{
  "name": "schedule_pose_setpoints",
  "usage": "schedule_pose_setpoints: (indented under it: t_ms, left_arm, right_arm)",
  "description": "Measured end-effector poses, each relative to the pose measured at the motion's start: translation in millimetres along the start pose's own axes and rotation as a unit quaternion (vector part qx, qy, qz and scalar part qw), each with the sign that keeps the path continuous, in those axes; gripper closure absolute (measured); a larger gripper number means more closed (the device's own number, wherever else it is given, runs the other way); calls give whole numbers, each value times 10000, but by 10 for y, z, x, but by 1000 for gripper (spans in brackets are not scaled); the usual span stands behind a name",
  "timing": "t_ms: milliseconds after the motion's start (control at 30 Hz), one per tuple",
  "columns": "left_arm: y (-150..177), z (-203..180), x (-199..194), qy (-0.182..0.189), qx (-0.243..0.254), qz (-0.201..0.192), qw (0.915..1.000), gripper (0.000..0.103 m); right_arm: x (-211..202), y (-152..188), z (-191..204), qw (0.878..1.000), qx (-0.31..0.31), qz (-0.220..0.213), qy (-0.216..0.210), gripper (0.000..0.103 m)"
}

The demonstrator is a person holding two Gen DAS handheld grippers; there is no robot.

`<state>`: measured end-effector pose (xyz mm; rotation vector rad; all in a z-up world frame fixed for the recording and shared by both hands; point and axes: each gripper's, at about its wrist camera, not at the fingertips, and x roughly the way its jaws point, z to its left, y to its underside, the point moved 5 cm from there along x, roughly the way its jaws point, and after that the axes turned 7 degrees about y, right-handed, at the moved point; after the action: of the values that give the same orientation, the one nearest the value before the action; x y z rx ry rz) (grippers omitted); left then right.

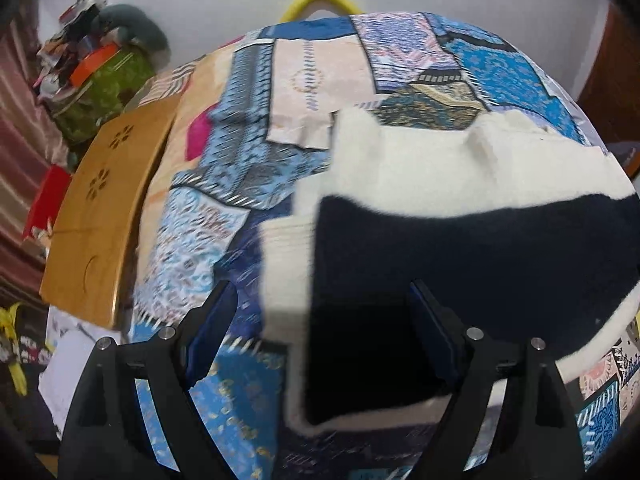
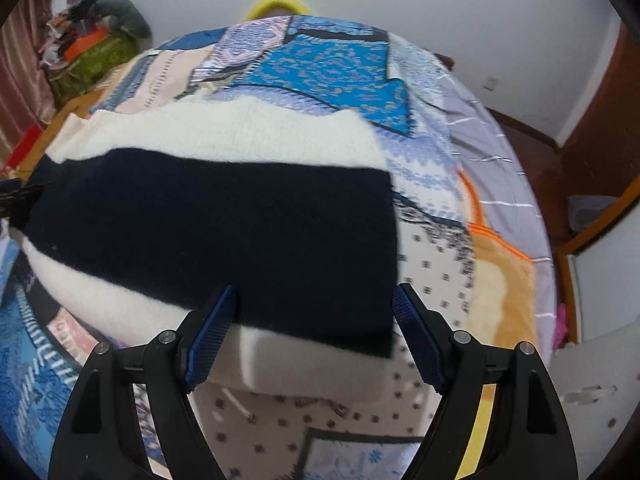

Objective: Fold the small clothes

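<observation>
A small cream and navy knitted garment (image 1: 460, 184) lies flat on a patterned bedspread (image 1: 208, 208). A broad navy band (image 1: 440, 260) crosses its cream body. My left gripper (image 1: 320, 312) is open just above the garment's left end, its jaws either side of the navy band's corner. In the right wrist view the same garment (image 2: 224, 140) spreads across the bed, navy band (image 2: 224, 232) in the middle. My right gripper (image 2: 314, 312) is open over the garment's near right corner, holding nothing.
A wooden board (image 1: 100, 216) lies at the bed's left edge, beside a green bag piled with clutter (image 1: 100, 80). A yellow ring (image 2: 276, 4) sits past the far edge. A brown door (image 2: 600, 100) and white cabinet (image 2: 600, 320) stand to the right.
</observation>
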<state>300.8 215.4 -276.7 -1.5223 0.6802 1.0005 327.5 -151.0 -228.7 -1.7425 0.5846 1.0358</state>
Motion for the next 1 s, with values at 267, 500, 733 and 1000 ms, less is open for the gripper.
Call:
schedule_pose_setpoints:
  t_ms: [267, 500, 733, 1000]
  left_arm:
    - [53, 244, -383, 15, -359, -295, 9989, 18]
    - [149, 257, -735, 227, -651, -740, 9949, 18]
    - [321, 132, -843, 500, -730, -898, 9920, 17]
    - [563, 91, -675, 857, -948, -612, 9899, 17]
  right_arm:
    - [-204, 42, -151, 9996, 274, -66, 26, 25]
    - [-546, -84, -48, 9984, 251, -506, -60, 25]
    - [-773, -247, 292, 9951, -44, -964, -216, 20]
    - [-674, -337, 775, 9931, -422, -1005, -428, 20]
